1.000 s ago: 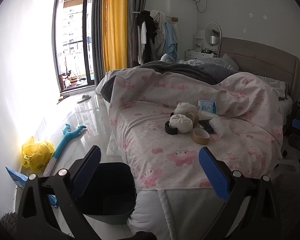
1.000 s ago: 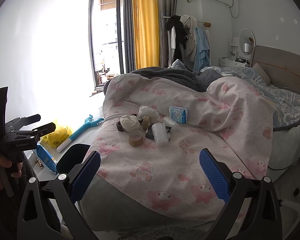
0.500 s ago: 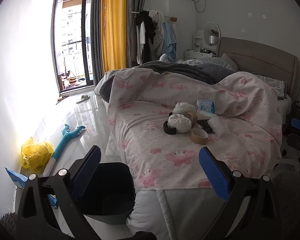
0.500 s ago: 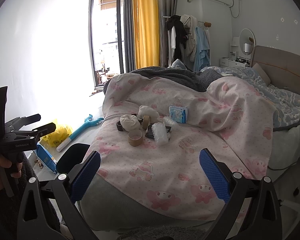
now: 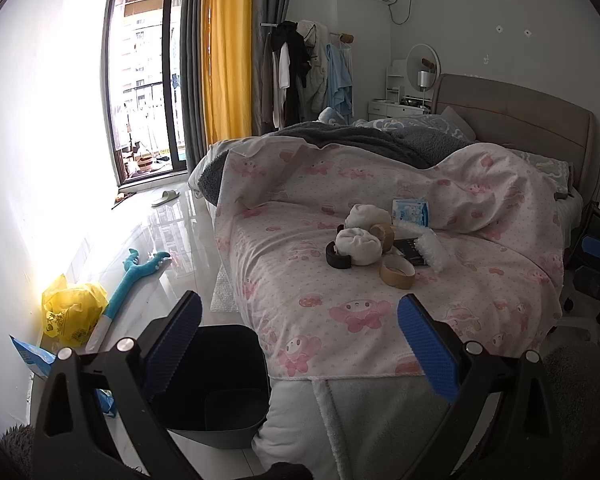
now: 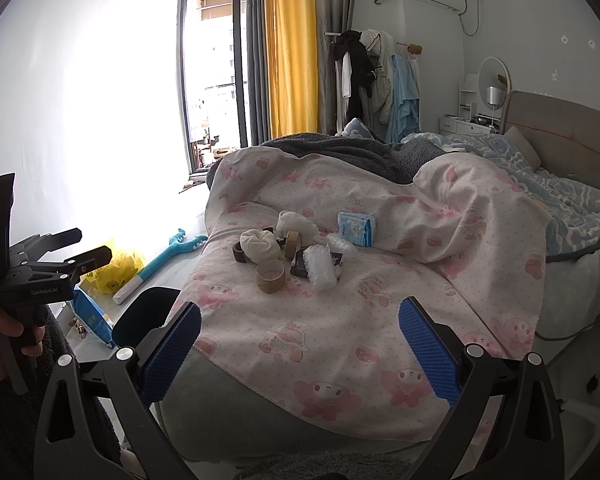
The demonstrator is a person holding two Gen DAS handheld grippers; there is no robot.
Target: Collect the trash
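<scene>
Blue-padded jaws on both grippers stand wide apart, holding nothing, short of the bed.

Left gripper hovers above a dark bin on the floor at the bed's foot; right gripper faces the pink blanket. Farther out on that blanket lies the trash heap: cardboard tape roll, bubble wrap, crumpled white wads and a blue tissue pack. A yellow bag sits by the wall.
</scene>
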